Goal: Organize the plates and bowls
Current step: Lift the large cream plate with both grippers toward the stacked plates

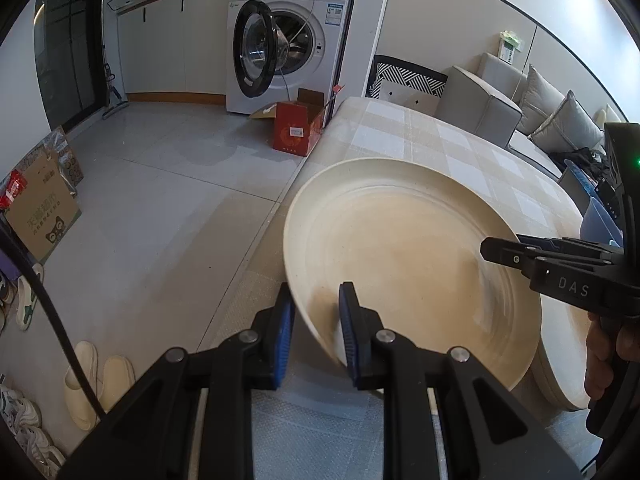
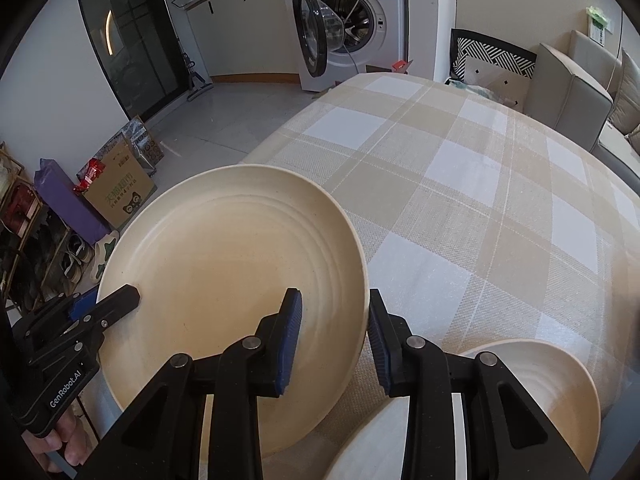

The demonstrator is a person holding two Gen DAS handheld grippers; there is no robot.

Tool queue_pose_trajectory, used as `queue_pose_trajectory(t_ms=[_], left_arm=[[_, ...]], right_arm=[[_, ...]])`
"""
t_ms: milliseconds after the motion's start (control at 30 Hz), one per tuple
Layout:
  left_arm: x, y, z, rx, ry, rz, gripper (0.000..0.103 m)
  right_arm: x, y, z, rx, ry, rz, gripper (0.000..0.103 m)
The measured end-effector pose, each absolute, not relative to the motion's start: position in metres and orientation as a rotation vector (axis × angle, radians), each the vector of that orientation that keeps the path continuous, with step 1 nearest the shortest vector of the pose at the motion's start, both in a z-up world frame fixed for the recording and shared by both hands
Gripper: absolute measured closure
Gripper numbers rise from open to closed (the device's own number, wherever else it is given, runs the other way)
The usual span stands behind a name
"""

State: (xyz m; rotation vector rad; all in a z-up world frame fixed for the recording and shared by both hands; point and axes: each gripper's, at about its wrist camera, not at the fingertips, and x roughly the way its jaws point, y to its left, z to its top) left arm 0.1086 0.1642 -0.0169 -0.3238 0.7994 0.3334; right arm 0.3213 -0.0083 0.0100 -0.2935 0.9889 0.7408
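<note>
Right wrist view alone shows second plate beside held plate.

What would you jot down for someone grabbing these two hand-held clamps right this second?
Left gripper: shut on the rim of the large round cream ceramic plate.
Right gripper: clamped on the opposite rim of the same plate, so it is held from both sides, raised and tilted at the edge of the beige-and-white checked tablecloth.
A second cream dish sits on the cloth just under the right gripper.
Done: plate picked up.
Left: probably set it with the other dish; nothing looks stacked yet.
</note>
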Motion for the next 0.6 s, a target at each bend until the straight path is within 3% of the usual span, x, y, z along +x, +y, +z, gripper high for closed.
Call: queue_pose_trajectory(t_ms=[600], left_arm=[[0.096, 0.145, 0.012, -0.289, 0.755, 0.279, 0.083]], right_arm=[[0.296, -0.05, 0.046, -0.238, 0.945, 0.701, 0.07]])
